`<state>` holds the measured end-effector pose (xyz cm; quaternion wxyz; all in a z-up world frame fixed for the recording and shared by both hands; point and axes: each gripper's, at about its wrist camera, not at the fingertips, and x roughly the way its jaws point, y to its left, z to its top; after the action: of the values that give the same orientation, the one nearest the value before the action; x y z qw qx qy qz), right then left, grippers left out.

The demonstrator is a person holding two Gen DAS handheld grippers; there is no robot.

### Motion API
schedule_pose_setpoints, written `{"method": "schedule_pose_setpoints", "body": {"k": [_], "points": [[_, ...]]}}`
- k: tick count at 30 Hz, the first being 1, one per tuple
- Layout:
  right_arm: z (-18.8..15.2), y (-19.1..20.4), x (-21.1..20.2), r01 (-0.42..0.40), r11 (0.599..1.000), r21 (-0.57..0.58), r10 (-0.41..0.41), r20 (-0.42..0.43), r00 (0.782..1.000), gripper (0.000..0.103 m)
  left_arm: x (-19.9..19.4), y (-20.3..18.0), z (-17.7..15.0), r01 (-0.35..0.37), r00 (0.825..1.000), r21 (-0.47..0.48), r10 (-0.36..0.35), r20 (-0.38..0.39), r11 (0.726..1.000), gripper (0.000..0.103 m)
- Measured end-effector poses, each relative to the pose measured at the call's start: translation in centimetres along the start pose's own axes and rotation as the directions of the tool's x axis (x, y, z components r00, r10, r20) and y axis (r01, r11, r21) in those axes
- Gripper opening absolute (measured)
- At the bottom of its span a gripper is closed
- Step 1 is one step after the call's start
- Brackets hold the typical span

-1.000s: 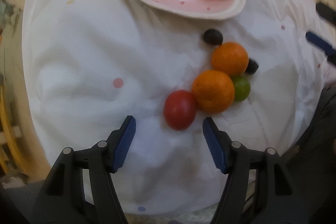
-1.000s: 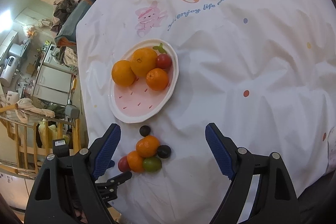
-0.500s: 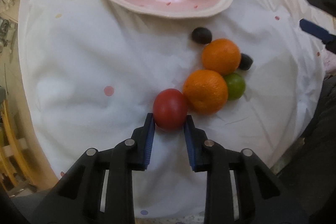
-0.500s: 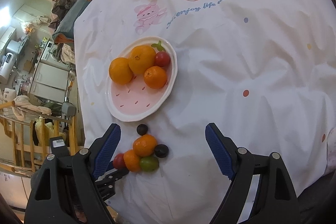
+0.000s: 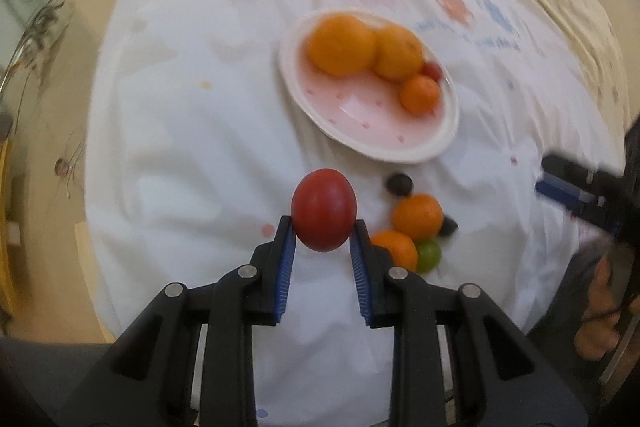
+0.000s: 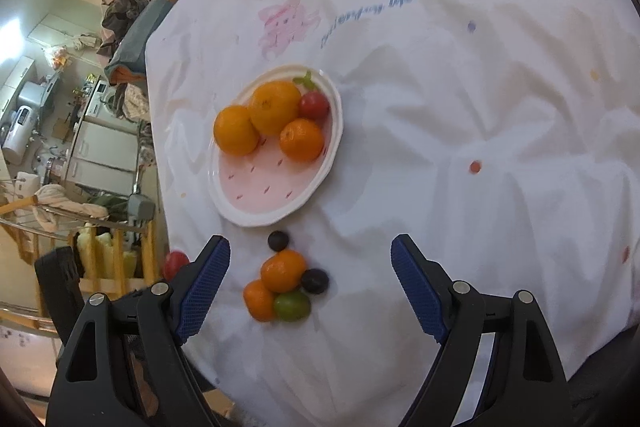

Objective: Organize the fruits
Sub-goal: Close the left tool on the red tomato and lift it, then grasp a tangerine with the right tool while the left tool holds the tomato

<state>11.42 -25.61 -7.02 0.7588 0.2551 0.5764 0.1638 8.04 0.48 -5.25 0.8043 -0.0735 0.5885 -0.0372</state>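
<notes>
My left gripper (image 5: 323,227) is shut on a red tomato (image 5: 323,209) and holds it above the white cloth. The same red tomato (image 6: 175,263) peeks out left of my right gripper's left finger. A pink plate (image 5: 352,131) (image 6: 256,203) further back carries three oranges and a small red fruit. On the cloth lie two oranges (image 5: 417,217) (image 6: 282,270), a green fruit (image 5: 429,255) (image 6: 292,305) and two dark plums (image 5: 399,183) (image 6: 278,240). My right gripper (image 6: 310,259) hangs open above this pile, nothing between its fingers.
A white tablecloth (image 6: 460,131) with cartoon animals and coloured dots covers the round table. Its edge drops off at the left, where a wooden rack (image 6: 100,267) and kitchen clutter stand. The right gripper (image 5: 576,195) shows at the right in the left wrist view.
My left gripper closed on the red tomato beside the pile and lifted it off the cloth. The right gripper stayed put and open.
</notes>
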Motion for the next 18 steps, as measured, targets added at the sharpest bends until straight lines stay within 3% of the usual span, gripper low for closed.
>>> {"method": "schedule_pose_setpoints", "body": {"k": [2,4,8,13,18], "points": [[-0.1,0.2,1.0,-0.003,1.000,-0.003,0.003,-0.042,0.999,0.084,-0.4,0.4,0.3,-0.003,1.000,-0.030,0.003,0.018,1.000,0.024],[-0.1,0.8,2.5,-0.004,1.000,-0.030,0.001,-0.099,0.995,0.076,-0.2,0.6,0.4,0.003,1.000,-0.047,-0.002,0.025,0.999,0.024],[-0.5,2.8,6.1,0.011,0.991,-0.136,-0.040,-0.216,0.976,0.071,0.2,0.4,0.3,0.008,1.000,-0.049,-0.007,0.024,0.999,0.024],[-1.2,4.7,9.4,0.028,0.973,-0.228,-0.089,-0.262,0.961,0.061,0.1,0.3,0.3,0.009,1.000,-0.042,-0.009,0.011,0.999,0.024],[-1.5,5.9,11.2,0.063,0.945,-0.320,-0.152,-0.262,0.953,0.060,0.2,0.3,0.3,0.010,1.000,-0.038,-0.010,0.000,0.999,0.024]]}}
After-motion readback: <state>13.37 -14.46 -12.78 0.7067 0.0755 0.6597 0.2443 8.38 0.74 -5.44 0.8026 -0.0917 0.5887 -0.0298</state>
